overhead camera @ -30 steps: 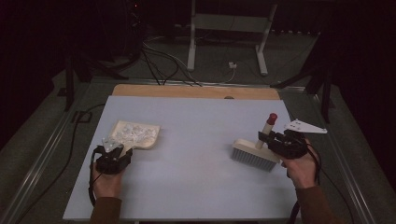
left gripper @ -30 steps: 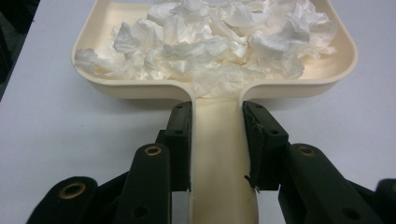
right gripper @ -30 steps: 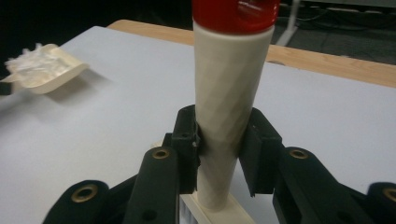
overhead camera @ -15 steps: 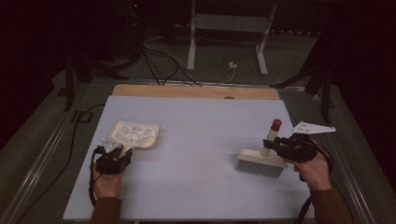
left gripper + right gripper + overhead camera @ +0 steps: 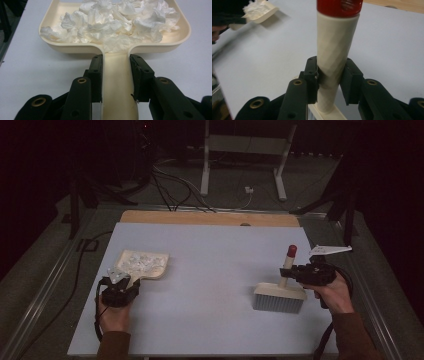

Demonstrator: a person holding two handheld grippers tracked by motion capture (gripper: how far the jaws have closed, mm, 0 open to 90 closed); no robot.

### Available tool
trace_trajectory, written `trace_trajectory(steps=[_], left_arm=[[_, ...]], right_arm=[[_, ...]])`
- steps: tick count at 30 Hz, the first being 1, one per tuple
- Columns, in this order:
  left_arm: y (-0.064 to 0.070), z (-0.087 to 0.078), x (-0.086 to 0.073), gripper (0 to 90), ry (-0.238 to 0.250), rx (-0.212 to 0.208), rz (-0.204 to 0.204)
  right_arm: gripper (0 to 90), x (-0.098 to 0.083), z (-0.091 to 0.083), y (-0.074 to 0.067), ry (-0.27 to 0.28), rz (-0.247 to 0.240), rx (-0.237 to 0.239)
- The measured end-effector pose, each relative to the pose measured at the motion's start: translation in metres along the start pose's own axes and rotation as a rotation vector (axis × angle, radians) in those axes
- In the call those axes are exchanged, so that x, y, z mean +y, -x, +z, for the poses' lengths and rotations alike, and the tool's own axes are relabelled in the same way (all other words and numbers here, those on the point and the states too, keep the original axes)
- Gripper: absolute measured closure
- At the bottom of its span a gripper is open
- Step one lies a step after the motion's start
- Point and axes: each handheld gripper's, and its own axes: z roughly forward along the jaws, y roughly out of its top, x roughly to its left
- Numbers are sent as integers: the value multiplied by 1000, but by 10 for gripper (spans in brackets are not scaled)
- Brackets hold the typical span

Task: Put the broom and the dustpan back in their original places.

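A cream dustpan [image 5: 145,265] lies at the left of the white table [image 5: 215,255], heaped with crumpled white paper [image 5: 112,22]. My left gripper [image 5: 124,285] is shut on the dustpan's handle [image 5: 117,82], one pad pressing each side just behind the pan's rim [image 5: 175,41]. At the right stands a cream brush [image 5: 279,297], bristles down on the table, its upright handle [image 5: 337,37] capped in red. My right gripper [image 5: 296,272] is shut on that handle about halfway up, pads [image 5: 310,72] on either side.
A wooden strip [image 5: 210,217] runs along the table's far edge. Beyond it, on the floor, stand a metal frame [image 5: 240,165] and loose cables [image 5: 170,185]. The brush is close to the table's right edge. Open tabletop lies between the dustpan and the brush.
My right hand has carried the brush a little to the right and toward the near edge, and the brush head now sits level. The left hand and dustpan have stayed put.
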Motion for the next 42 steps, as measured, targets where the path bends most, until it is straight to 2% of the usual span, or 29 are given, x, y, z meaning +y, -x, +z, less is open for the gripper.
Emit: trace_trajectory(steps=[9, 12, 22, 25, 30, 32, 38, 42], left_arm=[[1, 1, -3, 667, -4, 25, -11], [2, 1, -4, 667, 1, 35, -14], [5, 2, -10, 667, -3, 82, -55], [5, 2, -12, 667, -11, 98, -58], [2, 4, -14, 667, -14, 102, -58], [1, 5, -15, 666, -16, 99, -58], [-4, 8, -17, 666, -24, 107, -49], [-8, 10, -18, 667, -24, 109, -43]], right_arm=[[670, 2, 29, 6, 23, 35, -129], [650, 3, 42, 9, 14, 25, -182], [622, -2, 73, 28, -37, 85, -231], [614, -8, 83, 31, -74, 88, -249], [611, -14, 92, 36, -92, 125, -263], [604, -16, 96, 38, -127, 133, -275], [600, -22, 106, 37, -180, 134, -302], [596, -23, 109, 34, -207, 114, -324]])
